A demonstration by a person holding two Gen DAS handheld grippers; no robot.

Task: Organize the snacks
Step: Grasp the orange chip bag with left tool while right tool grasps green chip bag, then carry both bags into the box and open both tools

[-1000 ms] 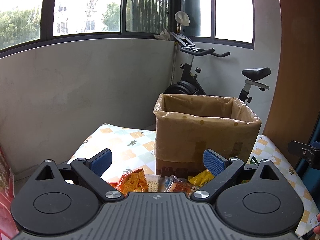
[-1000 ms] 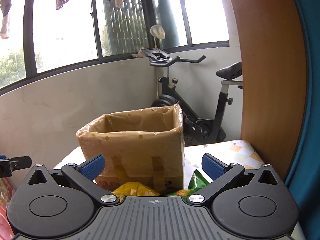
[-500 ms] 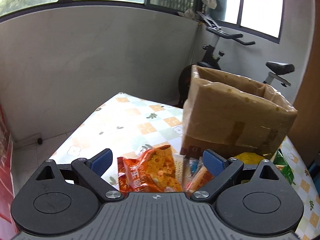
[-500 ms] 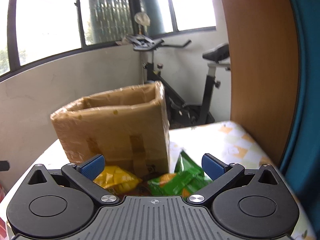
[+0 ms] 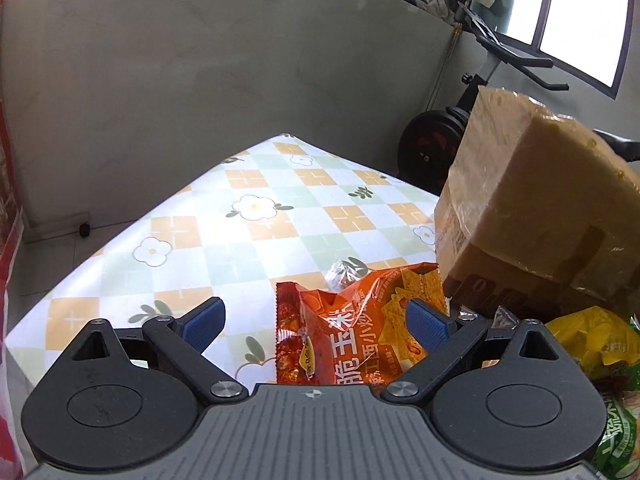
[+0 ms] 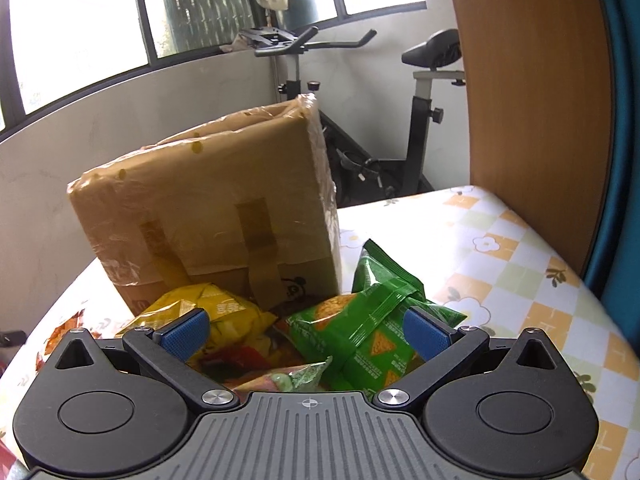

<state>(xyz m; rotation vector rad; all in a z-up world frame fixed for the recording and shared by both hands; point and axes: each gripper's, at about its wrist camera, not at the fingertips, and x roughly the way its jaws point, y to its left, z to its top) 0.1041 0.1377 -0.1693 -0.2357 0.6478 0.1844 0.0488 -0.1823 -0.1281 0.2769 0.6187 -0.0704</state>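
Left wrist view: the left gripper [image 5: 316,322] hangs with its jaws spread wide and nothing between the pads. The orange snack bag [image 5: 352,328] lies flat on the checkered tablecloth [image 5: 248,224], just left of the cardboard box [image 5: 536,208] and touching its lower corner. The bag sits straight ahead of and below this claw, nearer the right pad than the left; its long axis appears to run from the claw toward the box, so the open jaws would straddle its short width. A yellow bag [image 5: 592,340] lies at the foot of the box, further right.

Right wrist view: the right gripper [image 6: 306,330] is likewise wide apart and empty. In front of the box [image 6: 208,208], the green snack bag [image 6: 372,328] lies tilted, its sealed end raised against the box's right corner, long axis slanting from the claw toward that corner. It lies between the pads, toward the right one. The yellow snack bag [image 6: 208,312] rests against the box front by the left pad.

Judging by nearness, the left claw suits the orange bag, the right claw the green one.
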